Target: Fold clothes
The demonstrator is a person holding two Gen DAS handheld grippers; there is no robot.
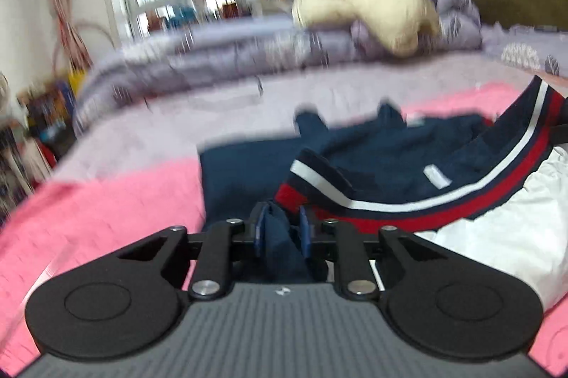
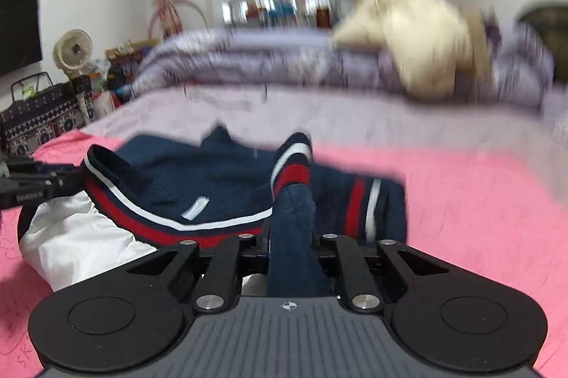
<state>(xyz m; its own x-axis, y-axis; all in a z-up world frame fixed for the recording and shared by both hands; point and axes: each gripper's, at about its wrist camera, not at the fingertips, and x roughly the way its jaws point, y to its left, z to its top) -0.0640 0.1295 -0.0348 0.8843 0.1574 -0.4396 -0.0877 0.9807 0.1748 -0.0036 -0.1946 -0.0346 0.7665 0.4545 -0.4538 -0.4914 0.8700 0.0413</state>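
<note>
Navy garment (image 1: 383,161) pinched by left gripper (image 1: 282,228) and, seemingly, right gripper (image 2: 291,236), both clamped

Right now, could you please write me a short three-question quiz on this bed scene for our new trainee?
1. True or false: the left gripper has its jaws closed on a fold of the navy garment.
2. What colour is the blanket under the garment? A) green B) pink C) yellow
3. Fill in: beside the navy garment, partly under its striped hem, lies a ____ cloth.

Key
1. True; the right gripper pinches navy fabric too.
2. B
3. White
</note>
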